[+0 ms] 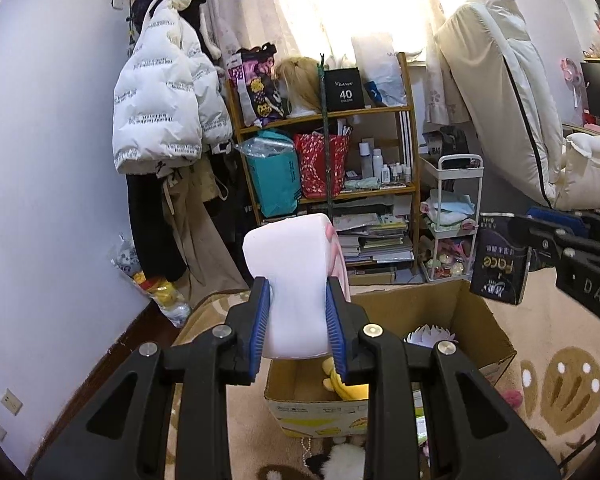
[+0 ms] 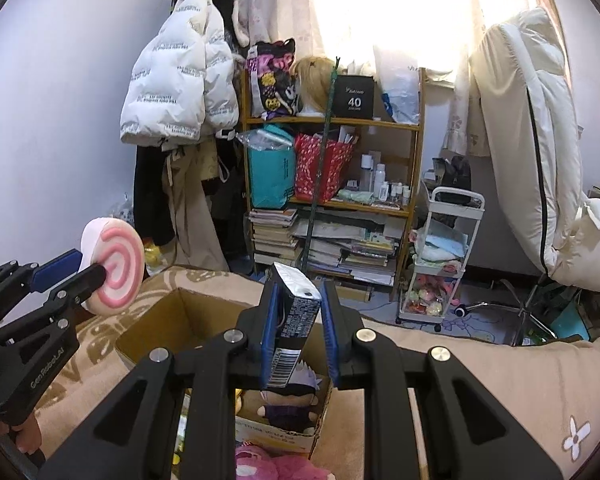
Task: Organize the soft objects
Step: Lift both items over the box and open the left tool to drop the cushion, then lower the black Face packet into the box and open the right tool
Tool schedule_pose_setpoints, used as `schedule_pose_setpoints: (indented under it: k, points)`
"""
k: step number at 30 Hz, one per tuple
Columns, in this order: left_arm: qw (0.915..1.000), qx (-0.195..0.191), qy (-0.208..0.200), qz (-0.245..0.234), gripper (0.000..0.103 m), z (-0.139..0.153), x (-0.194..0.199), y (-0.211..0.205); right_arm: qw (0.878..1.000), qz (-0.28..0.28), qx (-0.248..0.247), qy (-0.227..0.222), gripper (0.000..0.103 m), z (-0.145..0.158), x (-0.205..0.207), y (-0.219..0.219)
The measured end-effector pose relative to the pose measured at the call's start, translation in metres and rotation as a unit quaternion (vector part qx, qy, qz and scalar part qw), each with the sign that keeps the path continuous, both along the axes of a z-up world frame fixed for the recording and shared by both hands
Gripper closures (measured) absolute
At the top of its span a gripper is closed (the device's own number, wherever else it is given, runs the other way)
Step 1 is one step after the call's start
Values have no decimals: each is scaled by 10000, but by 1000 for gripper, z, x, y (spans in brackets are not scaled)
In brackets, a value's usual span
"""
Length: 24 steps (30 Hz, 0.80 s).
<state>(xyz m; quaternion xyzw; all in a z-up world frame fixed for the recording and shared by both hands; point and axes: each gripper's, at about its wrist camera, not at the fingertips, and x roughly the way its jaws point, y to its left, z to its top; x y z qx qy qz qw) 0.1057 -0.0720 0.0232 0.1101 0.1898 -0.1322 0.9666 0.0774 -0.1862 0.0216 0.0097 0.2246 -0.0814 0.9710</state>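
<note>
My left gripper [image 1: 296, 320] is shut on a white and pink swirl cushion [image 1: 296, 276], held above the open cardboard box [image 1: 420, 304]. The cushion's pink spiral face shows in the right wrist view [image 2: 118, 266]. My right gripper [image 2: 298, 332] is shut on a black tissue pack [image 2: 296, 312], also over the box [image 2: 160, 320]; the pack shows at the right of the left wrist view [image 1: 500, 258]. Inside the box lie a yellow plush [image 1: 348, 384] and a white-haired doll in dark clothes [image 2: 296, 396].
A pink plush [image 2: 272, 464] lies on the patterned rug [image 1: 556, 360] in front of the box. Behind stand a wooden shelf [image 1: 328, 116] with bags and books, a white trolley [image 1: 460, 216], hanging coats [image 1: 168, 96] and a cream chair [image 2: 540, 160].
</note>
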Motion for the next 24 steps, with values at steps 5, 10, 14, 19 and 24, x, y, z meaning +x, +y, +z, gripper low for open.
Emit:
schedule_pose_setpoints:
  k: [5, 10, 14, 19, 24]
  points:
    - [9999, -24, 113, 27, 75, -11, 12, 1, 9998, 40, -6, 175, 81, -14, 9, 1]
    - [9994, -85, 320, 45, 75, -23, 23, 1, 9994, 60, 15, 347, 81, -29, 18, 0]
    - [9992, -1, 406, 39, 75, -33, 28, -1, 9989, 67, 34, 469, 81, -40, 24, -2]
    - [9989, 102, 461, -7, 75, -39, 33, -6, 9984, 71, 64, 550, 81, -47, 26, -4]
    - [9976, 190, 658, 66, 75, -49, 39, -7, 9969, 160, 166, 750, 81, -55, 33, -6]
